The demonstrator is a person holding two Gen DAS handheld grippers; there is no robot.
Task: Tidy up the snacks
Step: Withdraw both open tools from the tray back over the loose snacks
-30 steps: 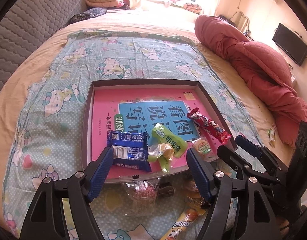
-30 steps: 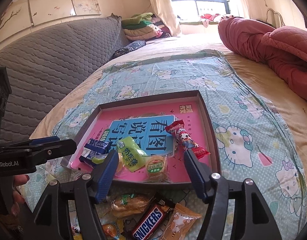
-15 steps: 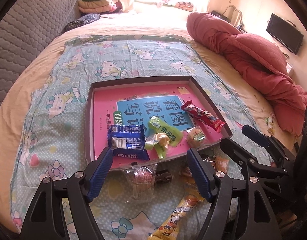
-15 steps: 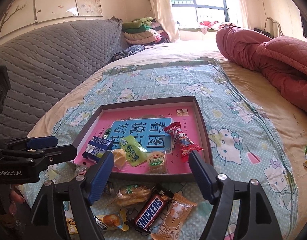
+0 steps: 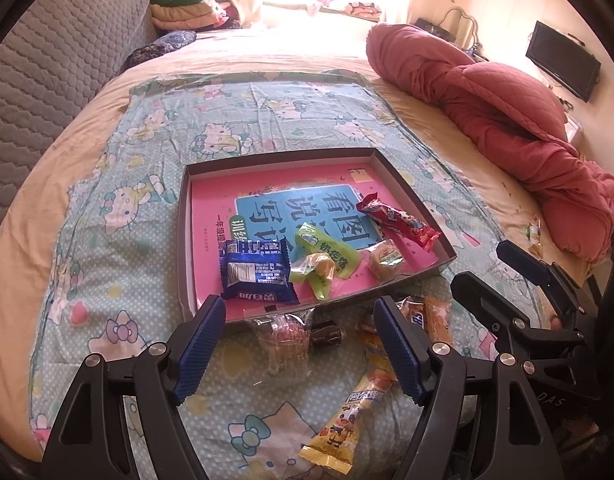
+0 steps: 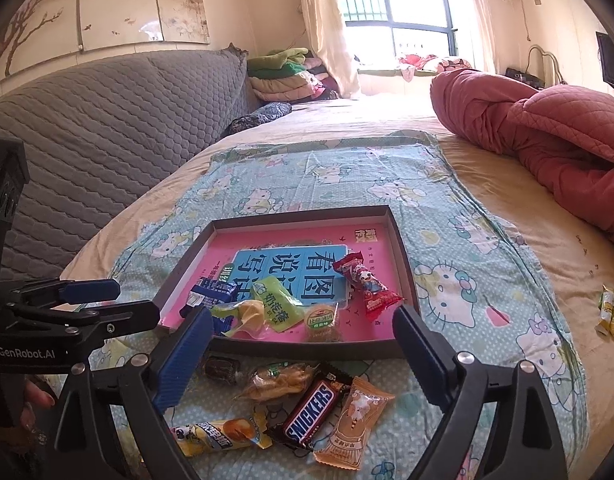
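A shallow dark box with a pink and blue book in it lies on the bed. In it are a blue packet, a green packet, a red packet and a small round cake. In front of the box lie loose snacks: a Snickers bar, an orange packet, a yellow packet, a clear-wrapped sweet. My left gripper and right gripper are open and empty, just short of the box.
A Hello Kitty cloth covers the bed under the box. A red quilt is bunched at the right. A grey padded headboard runs along the left. Small yellow packets lie off the cloth at the far right.
Both grippers have drawn back from the box and risen a little, so more of the loose snacks in front of it show. Both stayed open.
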